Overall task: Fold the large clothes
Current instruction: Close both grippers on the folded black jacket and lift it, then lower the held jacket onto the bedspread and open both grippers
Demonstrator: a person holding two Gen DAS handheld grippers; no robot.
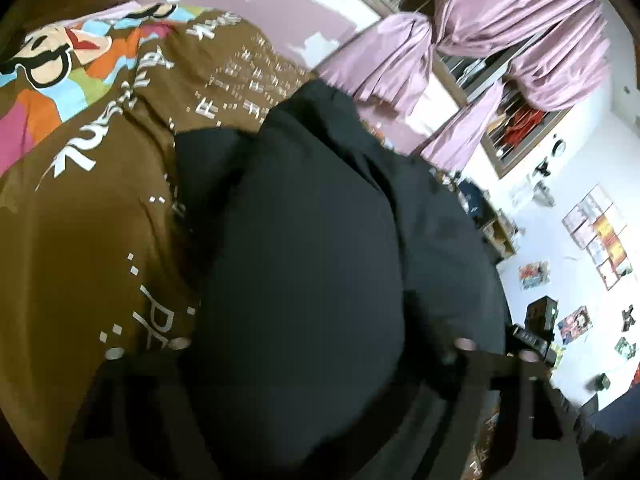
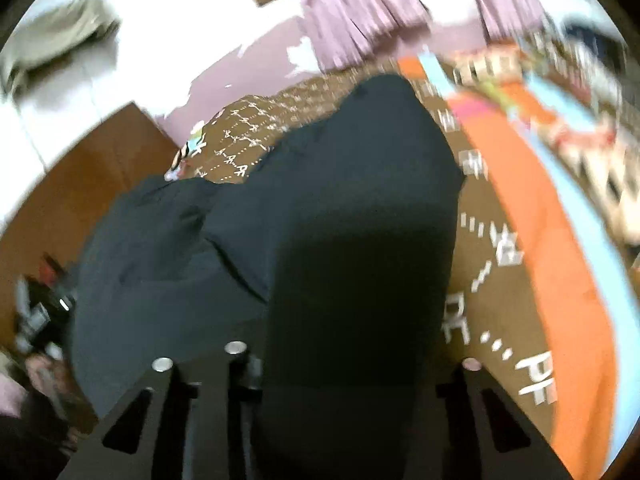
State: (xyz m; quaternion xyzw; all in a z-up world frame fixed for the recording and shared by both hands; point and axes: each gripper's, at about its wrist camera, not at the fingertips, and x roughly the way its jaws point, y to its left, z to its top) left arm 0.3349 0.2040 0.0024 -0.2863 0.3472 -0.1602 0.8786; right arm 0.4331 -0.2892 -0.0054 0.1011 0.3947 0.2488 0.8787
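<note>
A large black garment (image 1: 320, 248) lies on a brown printed bedspread (image 1: 80, 240). In the left wrist view it bulges up right in front of the camera and covers the left gripper (image 1: 320, 360); the fingertips are hidden under cloth. In the right wrist view the same garment (image 2: 340, 220) rises over the right gripper (image 2: 352, 364), draped between the fingers (image 2: 240, 360), and stretches away across the bedspread (image 2: 500, 280). Both views are blurred by motion. Both grippers seem to hold the cloth lifted.
Pink curtains (image 1: 500, 40) hang at a window behind the bed. A white wall with posters (image 1: 592, 232) is at the right. A brown wooden panel (image 2: 80, 184) and dark clutter (image 2: 40, 320) stand left of the bed. A colourful cartoon print (image 1: 60, 64) covers the bedspread's far part.
</note>
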